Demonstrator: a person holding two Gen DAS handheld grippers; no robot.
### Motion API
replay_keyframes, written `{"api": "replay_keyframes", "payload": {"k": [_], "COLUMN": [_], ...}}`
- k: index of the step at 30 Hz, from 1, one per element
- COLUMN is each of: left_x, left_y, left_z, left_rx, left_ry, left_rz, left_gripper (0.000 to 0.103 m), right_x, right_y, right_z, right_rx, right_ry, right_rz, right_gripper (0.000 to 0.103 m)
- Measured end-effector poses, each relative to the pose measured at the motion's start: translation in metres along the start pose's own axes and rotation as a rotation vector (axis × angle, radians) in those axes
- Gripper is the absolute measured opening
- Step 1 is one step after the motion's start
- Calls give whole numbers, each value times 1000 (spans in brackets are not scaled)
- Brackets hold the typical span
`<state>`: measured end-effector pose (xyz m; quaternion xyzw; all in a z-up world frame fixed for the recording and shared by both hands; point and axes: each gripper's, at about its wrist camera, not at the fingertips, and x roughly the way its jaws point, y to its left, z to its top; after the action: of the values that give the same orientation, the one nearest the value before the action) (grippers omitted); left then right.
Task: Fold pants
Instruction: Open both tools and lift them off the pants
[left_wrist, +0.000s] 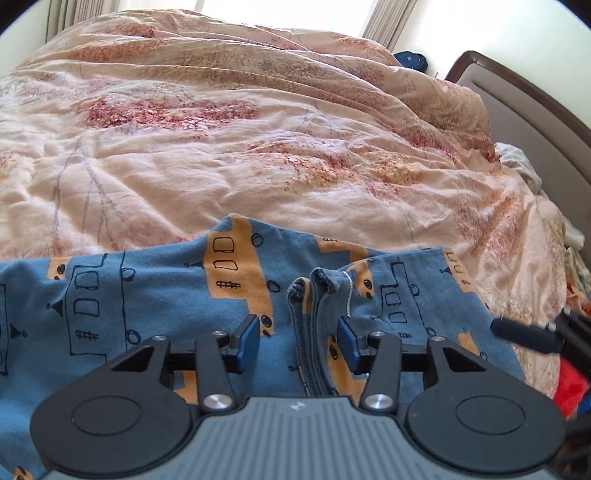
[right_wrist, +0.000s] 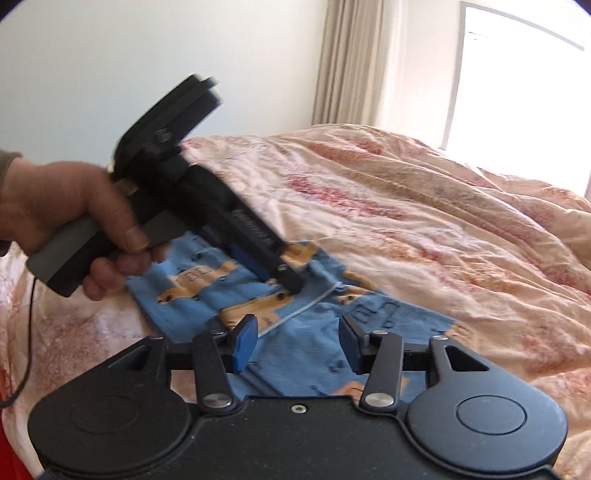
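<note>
The blue pants with an orange and black print lie on the pink floral duvet. In the left wrist view my left gripper is open just above the cloth, its blue pads on either side of a folded seam edge. In the right wrist view my right gripper is open and empty over the pants. The left gripper shows there too, held by a hand, tips down on the pants. The right gripper's finger shows at the right edge of the left wrist view.
The rumpled duvet covers the bed. A brown padded headboard stands at the right, with loose cloth beside it. Curtains and a bright window are beyond the bed. A black cable hangs from the left gripper's handle.
</note>
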<state>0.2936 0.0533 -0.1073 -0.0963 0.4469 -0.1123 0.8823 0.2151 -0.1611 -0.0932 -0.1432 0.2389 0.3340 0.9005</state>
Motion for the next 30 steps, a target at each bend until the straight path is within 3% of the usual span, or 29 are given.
{"api": "replay_keyframes", "payload": {"k": [4,7,12,15,18,24,28,30], "left_x": [3,6,6,2,-4,-18,-24,-26], "left_y": [-12,-16,-16,-20,-26,-34,-31,-27], "left_z": [-4,-6,-8,-11,-20,-38,-44,-48], "left_rx": [56,88,105,116,160,229,230,224], "left_ry": [7,10,12,8,10,5,-2,-6], "left_rz": [49,66,74,76,88,136,143,143], "left_gripper": [57,60,62,65,69,73,76,78], "right_x": [9,19,13,1,15,65,31,8], "right_y": [-38,-47,-58,-67,-82,-115,-119,-105], "right_z": [-8,-22,-40,-31,-12,-9,-14,-25], "right_rx": [61,71,49,68,51,17,102,91], "right_ry": [50,114,145,99,72,150,97,96], "right_rz": [-95,-101,-115,-154,-172,-217,-212,-174], "right_gripper": [53,54,65,66,67,67,68,75]}}
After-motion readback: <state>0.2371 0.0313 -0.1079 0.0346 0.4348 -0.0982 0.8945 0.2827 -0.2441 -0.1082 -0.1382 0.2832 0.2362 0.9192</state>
